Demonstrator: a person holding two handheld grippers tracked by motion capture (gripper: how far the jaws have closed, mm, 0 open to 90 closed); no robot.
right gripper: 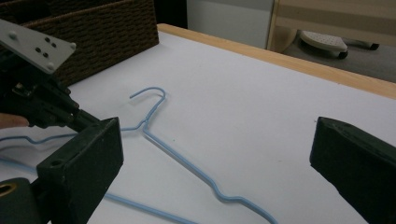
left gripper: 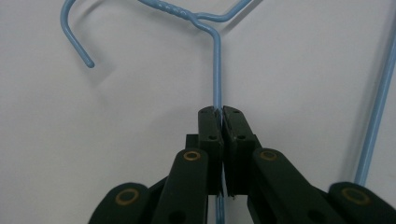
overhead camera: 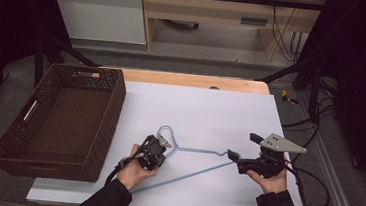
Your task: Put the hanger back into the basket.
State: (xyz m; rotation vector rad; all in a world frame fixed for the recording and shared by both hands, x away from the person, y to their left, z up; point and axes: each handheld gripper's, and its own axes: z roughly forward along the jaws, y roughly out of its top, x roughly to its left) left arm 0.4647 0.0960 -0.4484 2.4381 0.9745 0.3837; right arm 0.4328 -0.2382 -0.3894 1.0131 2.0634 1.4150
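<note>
A light blue wire hanger (overhead camera: 202, 151) lies flat on the white sheet (overhead camera: 195, 109), hook pointing toward the far side. My left gripper (overhead camera: 164, 149) is shut on the hanger's left shoulder wire just below the twisted neck; in the left gripper view the wire (left gripper: 217, 60) runs straight out from between the closed jaws of the left gripper (left gripper: 219, 112). My right gripper (overhead camera: 243, 146) is wide open at the hanger's right end, slightly above it. Between and beyond the spread jaws of the right gripper (right gripper: 219, 168) runs the hanger's shoulder wire (right gripper: 187, 163).
A dark brown woven basket (overhead camera: 115, 107) stands empty at the table's left, its corner (right gripper: 102, 32) close behind the left gripper (right gripper: 37, 102). The wooden table edge (overhead camera: 198, 80) runs along the back. Cables trail off the table's right side.
</note>
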